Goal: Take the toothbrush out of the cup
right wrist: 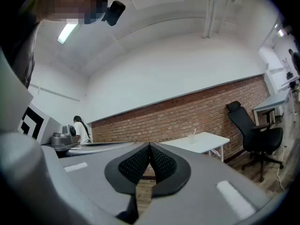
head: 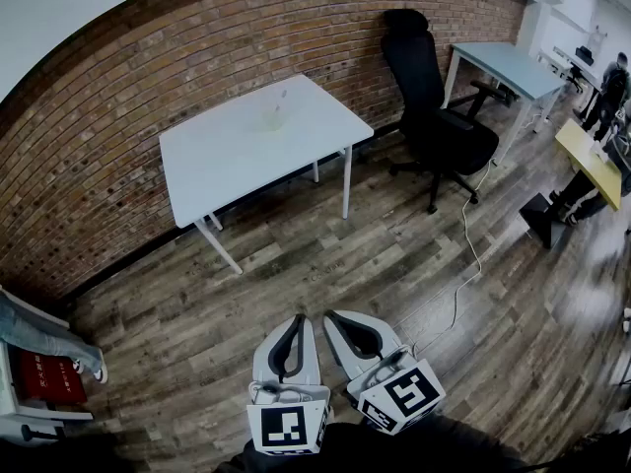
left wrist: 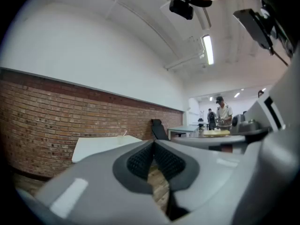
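Observation:
A clear cup (head: 272,118) with a toothbrush (head: 280,100) standing in it sits on the white table (head: 227,156) by the brick wall, far ahead of me. The cup (right wrist: 191,139) shows small in the right gripper view, and in the left gripper view the cup (left wrist: 120,136) is tiny. My left gripper (head: 293,323) and right gripper (head: 335,320) hang side by side low over the wooden floor, both held level. Each is shut, tips touching, with nothing between the jaws.
A black office chair (head: 434,116) stands right of the table, next to a light blue desk (head: 513,67). A white cable (head: 463,264) trails over the floor. People stand at the far right. A red box (head: 44,377) lies at the left edge.

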Available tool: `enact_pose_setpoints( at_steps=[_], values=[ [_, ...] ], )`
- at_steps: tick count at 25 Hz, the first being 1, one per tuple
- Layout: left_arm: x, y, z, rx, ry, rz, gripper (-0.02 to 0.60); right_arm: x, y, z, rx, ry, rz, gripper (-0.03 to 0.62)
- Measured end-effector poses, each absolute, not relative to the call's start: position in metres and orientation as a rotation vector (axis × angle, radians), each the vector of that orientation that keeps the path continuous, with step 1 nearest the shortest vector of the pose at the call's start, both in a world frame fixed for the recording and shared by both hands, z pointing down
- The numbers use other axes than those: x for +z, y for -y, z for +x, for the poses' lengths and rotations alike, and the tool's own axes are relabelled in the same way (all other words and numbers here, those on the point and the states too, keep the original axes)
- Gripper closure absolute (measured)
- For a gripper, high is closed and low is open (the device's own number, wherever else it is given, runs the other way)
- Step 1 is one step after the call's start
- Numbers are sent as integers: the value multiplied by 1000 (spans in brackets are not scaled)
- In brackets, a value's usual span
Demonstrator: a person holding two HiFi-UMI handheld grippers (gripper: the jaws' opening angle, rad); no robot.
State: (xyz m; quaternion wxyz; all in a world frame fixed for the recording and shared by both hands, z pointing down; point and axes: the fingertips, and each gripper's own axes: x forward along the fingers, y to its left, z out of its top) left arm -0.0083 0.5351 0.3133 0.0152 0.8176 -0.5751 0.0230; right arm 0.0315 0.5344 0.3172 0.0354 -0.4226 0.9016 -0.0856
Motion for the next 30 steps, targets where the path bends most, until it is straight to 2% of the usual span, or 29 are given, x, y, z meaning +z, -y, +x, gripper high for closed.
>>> enact_pose_setpoints(
  at_steps=[14, 30],
  values=[
    [298, -463, -99, 13, 1774, 2510, 573, 294, -463, -69, -211, -2815, -1269, 594],
    [309, -404, -79, 21, 1727, 2571, 574, 302, -403, -40, -198, -2745, -1380, 594]
  ],
)
